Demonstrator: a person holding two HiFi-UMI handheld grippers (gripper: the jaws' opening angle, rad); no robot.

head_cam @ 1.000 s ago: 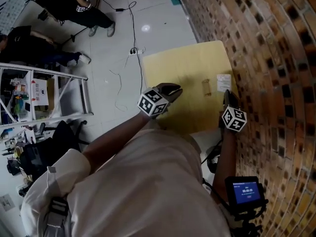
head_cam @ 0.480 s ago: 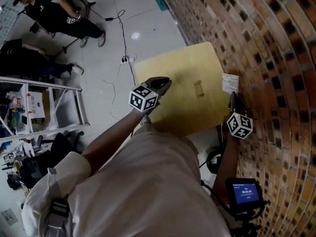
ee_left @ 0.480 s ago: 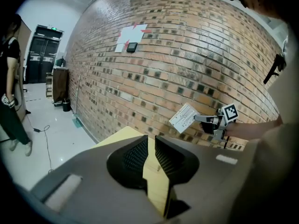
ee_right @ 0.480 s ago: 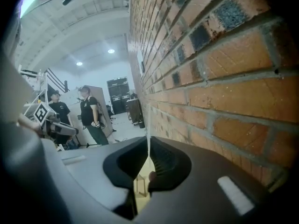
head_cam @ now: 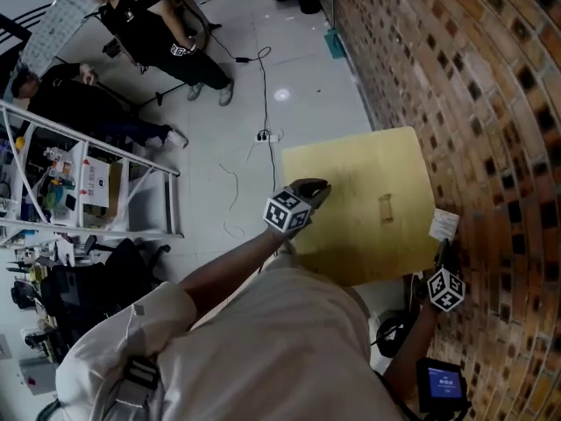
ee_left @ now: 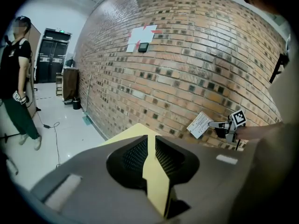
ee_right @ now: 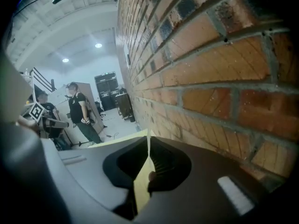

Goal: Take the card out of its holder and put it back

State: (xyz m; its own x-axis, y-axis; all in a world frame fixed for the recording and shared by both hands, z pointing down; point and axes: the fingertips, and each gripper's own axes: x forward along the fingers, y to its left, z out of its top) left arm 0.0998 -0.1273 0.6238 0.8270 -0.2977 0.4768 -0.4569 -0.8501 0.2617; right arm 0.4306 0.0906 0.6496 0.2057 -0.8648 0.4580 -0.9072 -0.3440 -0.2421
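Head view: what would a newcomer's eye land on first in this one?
The white card pinched in the right tool, held just past the right edge of the yellow table, beside the brick wall. The small card holder stands on the table near that edge.

Desk [head_cam: 351,191]: pale wood, smooth matt top.
Wall [head_cam: 491,95]: rough red-brown brick, grey mortar joints.
Floor [head_cam: 298,68]: glossy pale surface, mirroring a lamp.
Card [head_cam: 443,224]: white printed paper.
Shirt [head_cam: 263,340]: pale matt cloth.
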